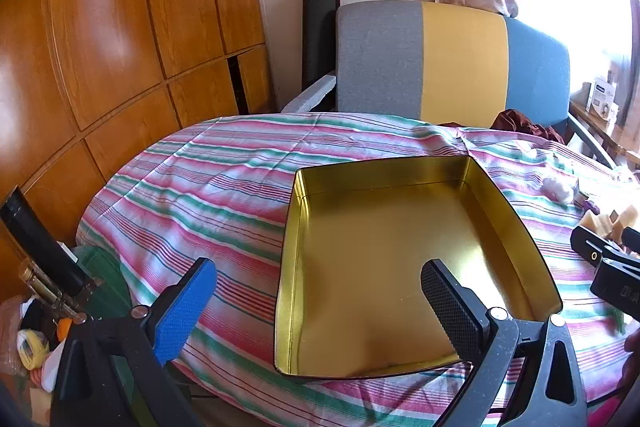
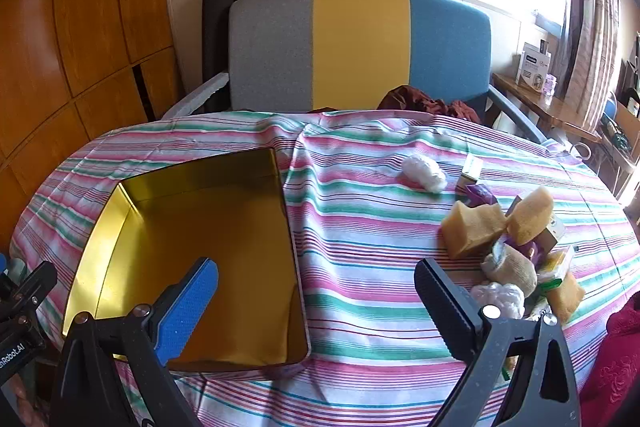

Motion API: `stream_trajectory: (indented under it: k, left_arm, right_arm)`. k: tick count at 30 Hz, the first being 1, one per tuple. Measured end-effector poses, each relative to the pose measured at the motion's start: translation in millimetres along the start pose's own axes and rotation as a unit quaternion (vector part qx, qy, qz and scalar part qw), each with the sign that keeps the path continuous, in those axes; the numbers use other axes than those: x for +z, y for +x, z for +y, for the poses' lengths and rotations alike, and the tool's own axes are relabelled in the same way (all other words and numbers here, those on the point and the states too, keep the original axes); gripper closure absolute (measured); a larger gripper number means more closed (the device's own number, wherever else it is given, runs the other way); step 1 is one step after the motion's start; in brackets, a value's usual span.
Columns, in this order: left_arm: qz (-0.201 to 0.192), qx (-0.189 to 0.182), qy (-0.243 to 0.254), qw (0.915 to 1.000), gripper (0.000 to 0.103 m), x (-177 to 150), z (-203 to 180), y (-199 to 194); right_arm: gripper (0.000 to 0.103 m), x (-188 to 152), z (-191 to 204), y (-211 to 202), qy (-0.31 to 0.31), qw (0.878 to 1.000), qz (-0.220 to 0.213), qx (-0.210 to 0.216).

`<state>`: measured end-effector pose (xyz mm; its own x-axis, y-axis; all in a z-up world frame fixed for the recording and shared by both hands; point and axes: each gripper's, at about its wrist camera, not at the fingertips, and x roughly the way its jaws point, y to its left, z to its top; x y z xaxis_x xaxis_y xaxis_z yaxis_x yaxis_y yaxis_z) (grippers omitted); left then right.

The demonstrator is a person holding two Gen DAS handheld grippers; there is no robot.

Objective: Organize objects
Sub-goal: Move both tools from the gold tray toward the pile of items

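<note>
An empty gold tin box (image 1: 400,251) lies on the striped tablecloth; it also shows at the left of the right wrist view as the tin box (image 2: 200,251). My left gripper (image 1: 316,291) stands open over the box's near left corner, holding nothing. My right gripper (image 2: 316,291) is open above the cloth just right of the box, with nothing between its fingers. A pile of small items sits at the right: two tan sponges (image 2: 472,227), a rolled beige sock (image 2: 512,267), a white wad (image 2: 498,297), small cartons and purple packets. A separate white plastic wad (image 2: 424,169) lies farther back.
A grey, yellow and blue chair back (image 2: 360,47) stands behind the table, with dark red cloth (image 2: 428,103) on its seat. Wooden cabinet doors (image 1: 100,47) fill the left. A side shelf with boxes (image 2: 536,67) is at the right. Clutter lies on the floor at the left (image 1: 36,339).
</note>
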<state>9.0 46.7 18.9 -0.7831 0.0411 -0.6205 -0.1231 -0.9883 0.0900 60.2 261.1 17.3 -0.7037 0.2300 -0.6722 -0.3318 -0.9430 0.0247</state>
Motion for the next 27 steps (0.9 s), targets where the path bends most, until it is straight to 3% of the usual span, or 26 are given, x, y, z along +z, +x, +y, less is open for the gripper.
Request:
stream_trajectory:
  k: [9,21,25,27]
  left_arm:
    - [-0.004,-0.014,0.024,0.9996,0.0,3.9,-18.8,0.0]
    - [-0.008,-0.048,0.07,0.9964,0.0,8.6,-55.6,0.9]
    - [0.003,-0.078,0.092,0.9927,0.0,8.1,-71.1,4.1]
    - [0.014,-0.114,0.096,0.9888,0.0,7.3,-79.0,5.3]
  right_arm:
    - [0.002,8.7,-45.6,-3.3,0.026,0.999,-0.011,-0.035]
    - [0.002,28.3,-146.5,-11.2,0.076,0.991,-0.036,-0.103]
    - [0.002,26.3,-186.7,-9.4,0.101,0.988,-0.043,-0.104]
    - [0.002,23.4,-203.8,-4.8,0.112,0.987,-0.042,-0.103]
